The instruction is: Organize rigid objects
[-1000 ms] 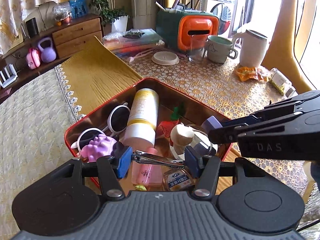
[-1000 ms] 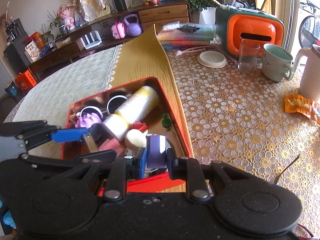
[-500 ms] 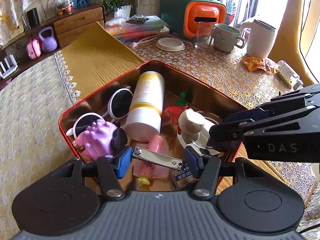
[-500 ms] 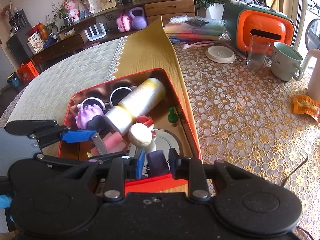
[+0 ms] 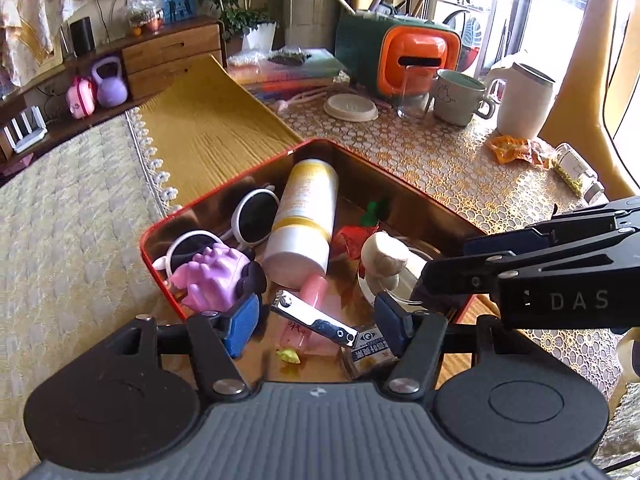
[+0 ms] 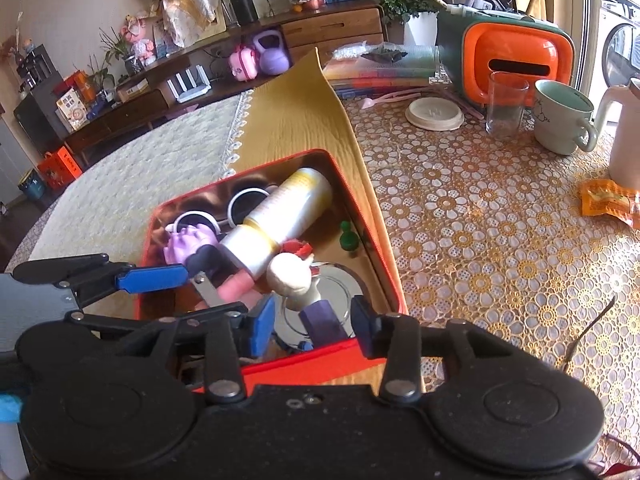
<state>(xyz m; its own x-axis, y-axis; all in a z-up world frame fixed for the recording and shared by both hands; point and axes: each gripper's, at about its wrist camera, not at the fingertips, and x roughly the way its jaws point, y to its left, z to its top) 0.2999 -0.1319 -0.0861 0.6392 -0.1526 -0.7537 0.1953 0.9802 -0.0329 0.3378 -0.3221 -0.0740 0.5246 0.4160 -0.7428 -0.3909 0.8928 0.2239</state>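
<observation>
Over red tin (image 5: 160, 276): left tongs (image 5: 316, 324) opening, nail clipper (image 5: 314, 324) loose between; right tongs (image 6: 312, 322) opening, purple block (image 6: 324, 320) released.

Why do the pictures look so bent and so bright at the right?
Left wrist view: fisheye lens curves the table edges; the window is washed out, and the red tin walls mirror the light. Right wrist view: same bending, corners black, glare softer on the tin's metal disc.

"DAS" on the right tongs (image 5: 440, 280)
</observation>
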